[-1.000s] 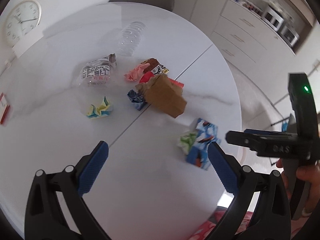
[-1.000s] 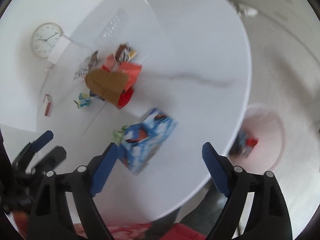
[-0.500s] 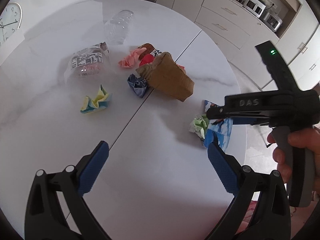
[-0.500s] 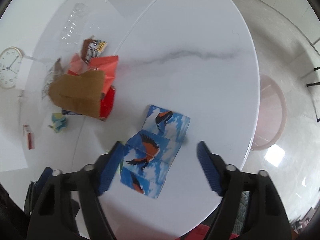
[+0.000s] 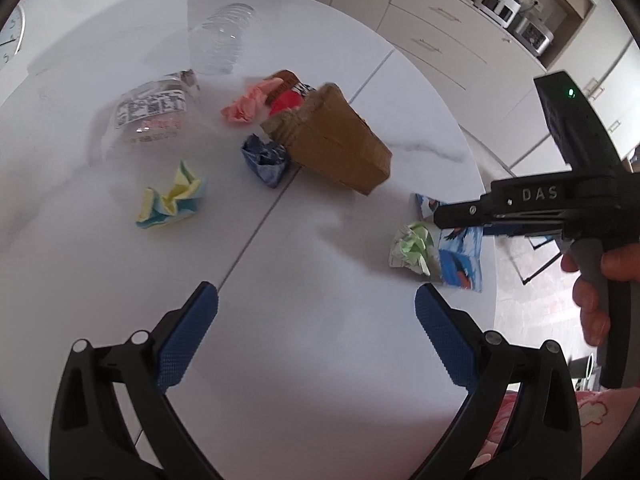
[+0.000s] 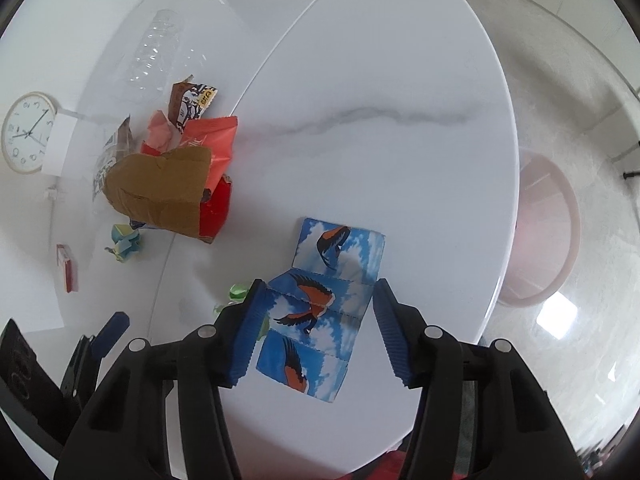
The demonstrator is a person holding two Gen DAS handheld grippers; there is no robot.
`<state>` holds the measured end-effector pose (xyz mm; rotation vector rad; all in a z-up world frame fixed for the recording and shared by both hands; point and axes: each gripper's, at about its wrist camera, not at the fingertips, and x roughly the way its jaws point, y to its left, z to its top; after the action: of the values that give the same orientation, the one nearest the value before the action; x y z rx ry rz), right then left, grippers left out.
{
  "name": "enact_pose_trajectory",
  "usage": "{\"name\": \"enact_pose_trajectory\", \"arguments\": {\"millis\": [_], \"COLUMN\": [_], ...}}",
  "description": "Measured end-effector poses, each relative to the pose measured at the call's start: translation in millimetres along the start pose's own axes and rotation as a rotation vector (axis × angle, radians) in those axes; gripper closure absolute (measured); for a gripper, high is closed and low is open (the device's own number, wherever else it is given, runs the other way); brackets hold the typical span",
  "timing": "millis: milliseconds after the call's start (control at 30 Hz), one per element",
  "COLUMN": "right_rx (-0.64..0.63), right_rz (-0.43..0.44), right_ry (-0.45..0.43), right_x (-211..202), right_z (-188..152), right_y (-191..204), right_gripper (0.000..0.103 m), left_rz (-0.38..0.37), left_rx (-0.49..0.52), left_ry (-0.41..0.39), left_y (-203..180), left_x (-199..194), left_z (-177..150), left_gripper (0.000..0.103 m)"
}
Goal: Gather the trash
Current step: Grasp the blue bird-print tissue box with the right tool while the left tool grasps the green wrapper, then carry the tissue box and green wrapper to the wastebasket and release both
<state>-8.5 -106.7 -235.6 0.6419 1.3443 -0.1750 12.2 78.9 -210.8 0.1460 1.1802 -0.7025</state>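
A folded blue paper with bird prints lies flat near the front edge of the white round table. My right gripper points down over it with its jaws closing. The paper lies between the pads: the left pad touches its edge, while a gap shows at the right pad. A green paper ball sits beside the blue paper. My left gripper hangs open over bare table with nothing between its fingers. Farther back lie a brown cardboard box, a dark blue wad and a yellow-blue wad.
A pink wad, a labelled plastic tub and a clear bottle lie at the back. A pink basin stands on the floor past the table edge. A small red box lies at the left.
The right gripper's jaws have narrowed around the blue bird paper, which now lies between the pads. The left gripper has sunk toward the table, still open.
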Motion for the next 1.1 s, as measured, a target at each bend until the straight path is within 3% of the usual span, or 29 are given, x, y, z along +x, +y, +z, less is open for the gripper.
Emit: {"name": "enact_pose_trajectory", "arguments": {"millis": [133, 267, 467, 533, 600, 700, 933, 1067, 1100], "right_rx": [-0.048, -0.070, -0.057, -0.060, -0.052, -0.026, -0.033, -0.046, -0.048], "right_rz": [-0.029, -0.099, -0.100, -0.098, -0.085, -0.053, -0.017, -0.023, -0.025], "right_ry": [-0.008, -0.025, -0.009, -0.015, -0.022, -0.037, -0.091, -0.129, -0.138], "right_x": [-2.1, -2.1, 10.9, 11.9, 10.2, 3.8, -18.9, -36.8, -41.4], "right_z": [-0.8, -9.2, -20.2, -21.7, -21.4, -20.5, -17.6, -14.2, -13.8], "right_y": [0.0, 8.0, 16.5, 15.1, 10.5, -2.3, -29.0, -50.0, -55.1], "right_gripper": [0.046, 0.027, 0.027, 0.029, 0.048, 0.055, 0.055, 0.055, 0.055], "left_rz": [-0.009, -0.016, -0.020, -0.021, -0.023, -0.034, -0.045, -0.012, 0.001], "left_rx": [0.006, 0.002, 0.027, 0.038, 0.045, 0.050, 0.071, 0.066, 0.064], "left_ry": [0.015, 0.026, 0.023, 0.019, 0.016, 0.015, 0.016, 0.059, 0.047], "left_y": [-6.4, -11.6, -18.6, -20.4, -22.2, -26.4, -53.3, -65.6, -67.4], "left_x": [6.3, 10.3, 9.2, 8.6, 8.7, 11.2, 36.9, 62.5, 63.3], "left_z": [0.1, 0.7, 4.6, 6.8, 9.1, 12.4, 23.3, 24.1, 23.6], "left_gripper": [0.008, 0.008, 0.008, 0.008, 0.008, 0.008, 0.013, 0.035, 0.036]}}
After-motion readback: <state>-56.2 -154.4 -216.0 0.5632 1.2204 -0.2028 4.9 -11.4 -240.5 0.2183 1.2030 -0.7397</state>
